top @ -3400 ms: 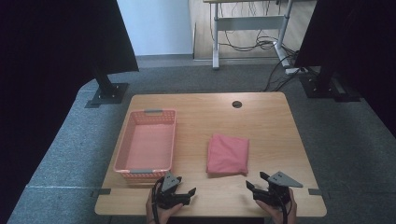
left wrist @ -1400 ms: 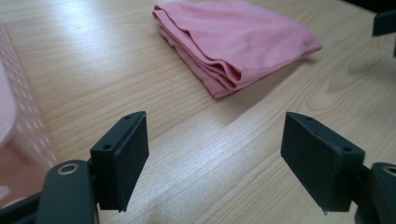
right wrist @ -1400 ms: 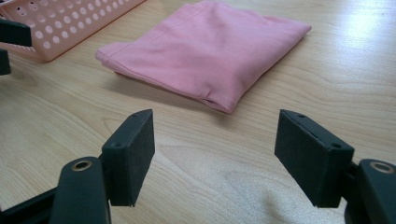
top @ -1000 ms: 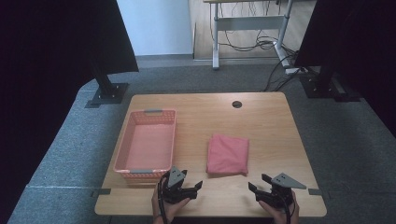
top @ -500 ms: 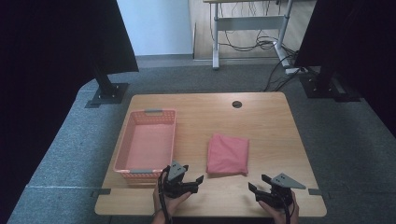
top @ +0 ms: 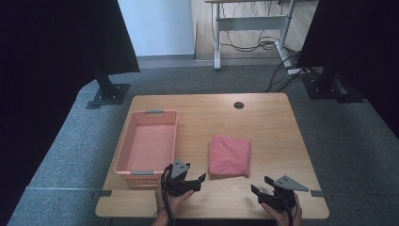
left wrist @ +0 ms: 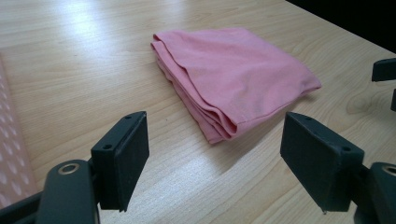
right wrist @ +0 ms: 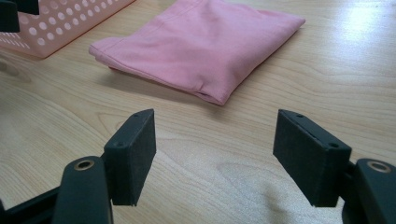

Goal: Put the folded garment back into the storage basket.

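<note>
1. On the grey carpeted floor (top: 61,155) stands one light wooden table (top: 268,122), with a round cable hole (top: 239,105) near its far edge. Dark panels on stands flank the room left and right; a second desk frame with loose cables sits by the far wall.
2. One folded pink cloth (top: 229,155) lies flat at the table's middle, toward the near half. One pink perforated basket (top: 147,145) sits to its left, apart from it.
3. Left gripper (top: 194,181): held in one hand (top: 171,201) at the near edge, just beside the basket's near right corner, jaws spread wide with nothing between them. In the left gripper view the cloth (left wrist: 233,77) lies ahead of the fingers (left wrist: 122,158), near but not touching; its folded corner points toward the gap.
4. Right gripper (top: 261,186): held in the other hand (top: 286,213) at the near right, jaws likewise spread and empty. In the right gripper view the cloth (right wrist: 196,44) lies ahead, apart from the fingers (right wrist: 131,156), with the basket (right wrist: 60,23) at upper left.
5. Count: 1 cloth, 1 basket, 2 grippers, 2 hands, 1 table.
</note>
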Demonstrator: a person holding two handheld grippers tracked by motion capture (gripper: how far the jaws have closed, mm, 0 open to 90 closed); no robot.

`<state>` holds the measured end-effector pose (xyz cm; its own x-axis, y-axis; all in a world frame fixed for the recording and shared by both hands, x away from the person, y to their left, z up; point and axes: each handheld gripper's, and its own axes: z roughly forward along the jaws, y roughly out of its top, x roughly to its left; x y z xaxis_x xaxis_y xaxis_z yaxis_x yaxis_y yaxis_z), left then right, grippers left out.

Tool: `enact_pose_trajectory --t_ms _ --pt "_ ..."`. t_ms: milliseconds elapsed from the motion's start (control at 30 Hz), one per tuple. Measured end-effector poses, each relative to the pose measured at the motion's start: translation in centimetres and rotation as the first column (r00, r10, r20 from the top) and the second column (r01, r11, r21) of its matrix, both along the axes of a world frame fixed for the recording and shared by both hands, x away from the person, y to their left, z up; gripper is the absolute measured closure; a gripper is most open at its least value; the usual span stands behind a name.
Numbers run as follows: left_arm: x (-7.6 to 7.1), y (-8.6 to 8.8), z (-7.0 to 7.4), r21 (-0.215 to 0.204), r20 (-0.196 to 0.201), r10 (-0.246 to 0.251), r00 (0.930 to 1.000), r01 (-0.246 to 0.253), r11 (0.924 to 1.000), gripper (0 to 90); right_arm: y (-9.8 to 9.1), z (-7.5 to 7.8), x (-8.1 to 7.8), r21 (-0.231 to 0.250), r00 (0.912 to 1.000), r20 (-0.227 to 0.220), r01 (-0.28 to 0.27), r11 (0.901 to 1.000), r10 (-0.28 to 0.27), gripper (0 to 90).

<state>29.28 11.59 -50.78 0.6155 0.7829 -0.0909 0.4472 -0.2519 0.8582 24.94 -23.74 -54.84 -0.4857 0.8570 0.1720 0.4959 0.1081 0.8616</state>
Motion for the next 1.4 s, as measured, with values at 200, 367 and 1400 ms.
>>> enact_pose_trajectory --t_ms 200,367,1400 --pt "0.3 -0.1 -0.1 0.005 -0.003 0.007 1.0 -0.007 1.0 23.1 0.1 0.0 0.0 -0.003 1.0 -0.001 -0.001 1.0 0.001 30.1" --pt "0.4 -0.3 -0.1 0.009 -0.005 0.007 1.0 -0.007 0.9999 23.2 0.1 -0.1 0.0 -0.004 1.0 -0.001 0.0 1.0 0.0 30.1" --pt "2.2 -1.1 0.0 0.034 -0.005 0.025 0.9997 -0.024 0.9991 22.8 0.3 -0.2 0.0 -0.018 0.9998 -0.014 -0.012 0.9998 0.011 30.1"
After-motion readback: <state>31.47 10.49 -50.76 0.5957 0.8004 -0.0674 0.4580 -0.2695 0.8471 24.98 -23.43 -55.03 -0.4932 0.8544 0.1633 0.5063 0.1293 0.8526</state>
